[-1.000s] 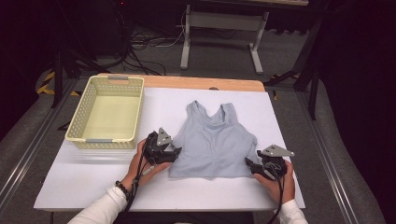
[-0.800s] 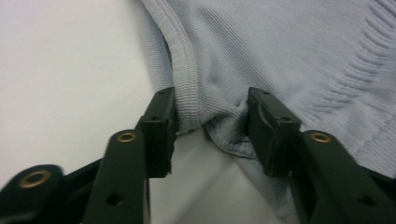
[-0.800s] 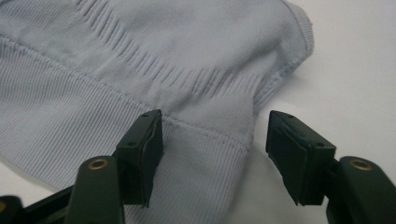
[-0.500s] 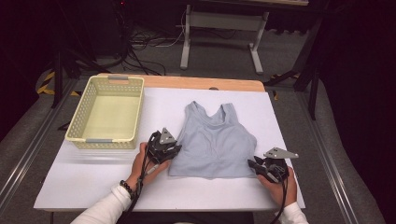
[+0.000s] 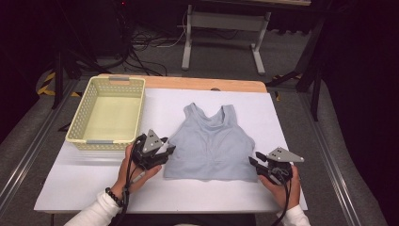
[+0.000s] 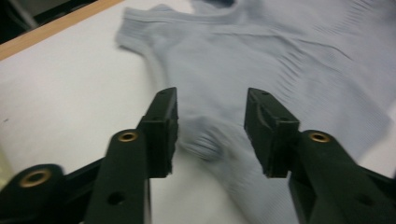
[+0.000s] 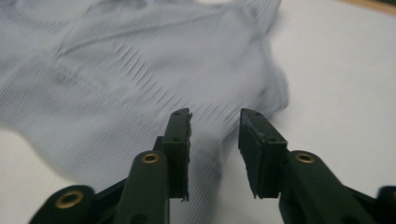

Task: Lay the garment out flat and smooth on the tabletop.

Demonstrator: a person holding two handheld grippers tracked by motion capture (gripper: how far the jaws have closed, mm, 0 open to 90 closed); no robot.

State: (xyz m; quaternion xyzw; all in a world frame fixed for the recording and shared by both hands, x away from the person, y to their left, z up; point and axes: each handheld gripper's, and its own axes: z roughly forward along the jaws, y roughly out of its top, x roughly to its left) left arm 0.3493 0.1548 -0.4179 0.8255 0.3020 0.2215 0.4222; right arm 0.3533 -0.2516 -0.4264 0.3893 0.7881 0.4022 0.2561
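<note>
White table (image 5: 89,183) bears top (image 5: 211,146), apparently empty basket (image 5: 107,113).

White-topped table (image 5: 94,188) with wooden far edge; grey floor (image 5: 155,59) beyond, black cables (image 5: 141,44), grey metal stand (image 5: 223,33); dark surroundings.

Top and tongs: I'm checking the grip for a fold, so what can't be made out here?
- Top, left gripper view: motion blur smears the hem between the left tongs; contact unclear.
- Right gripper view: blurred cloth between the right tongs; grip unclear.
- High view: both hem corners hidden behind the tongs.
</note>
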